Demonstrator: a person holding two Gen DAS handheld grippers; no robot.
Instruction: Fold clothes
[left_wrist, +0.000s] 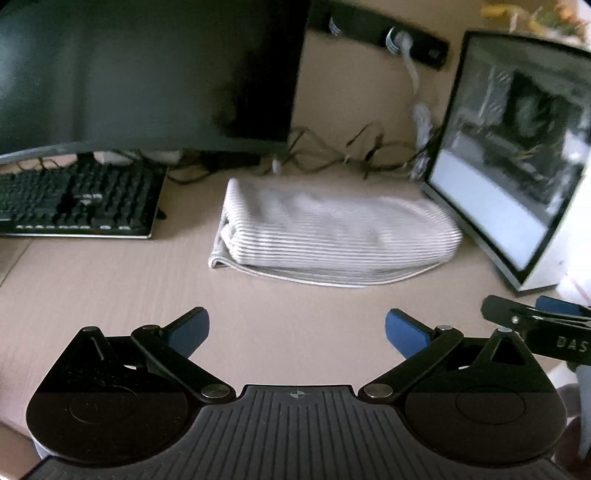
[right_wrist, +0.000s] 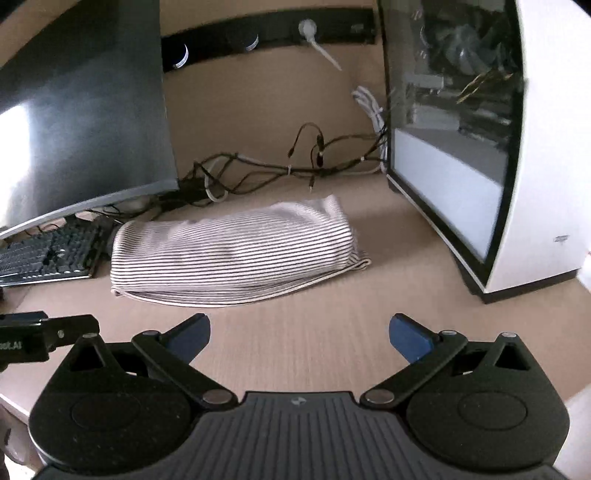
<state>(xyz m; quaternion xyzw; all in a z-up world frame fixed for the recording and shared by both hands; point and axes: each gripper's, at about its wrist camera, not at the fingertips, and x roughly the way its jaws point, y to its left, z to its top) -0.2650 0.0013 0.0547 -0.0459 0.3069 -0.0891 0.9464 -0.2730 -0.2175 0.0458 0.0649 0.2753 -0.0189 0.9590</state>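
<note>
Desk (right_wrist: 314, 350): pale wood-grain surface beneath both tools; I see it bare between each pair of fingers.

Monitor (left_wrist: 147, 74): dark, curved screen, ahead and to the left of my left gripper (left_wrist: 297, 332); its lower edge hangs over the rear of the desk.

Keyboard (left_wrist: 74, 203): black, ahead-left of the left gripper, under the monitor's edge, its near-right corner just beside the garment's left end.

Computer case (right_wrist: 517, 166): white, with a glass side panel, ahead-right of my right gripper (right_wrist: 299, 338), near the garment's right end; whether they touch I cannot tell.

Cables (right_wrist: 295, 166): a dark and white tangle behind the garment, running between monitor and case along the back wall.

Power strip (right_wrist: 277, 33): black bar on the wall, one white plug seated in it.

Striped garment (right_wrist: 236, 254): white with thin dark stripes, folded into a compact rounded bundle, layered hem edges showing along the near side. It lies straight ahead of both tools, apart from the fingers.

Left gripper: blue pads spread wide, holding nothing.

Right gripper: blue pads spread wide, holding nothing. Each tool's tip shows at the edge of the other's view.
</note>
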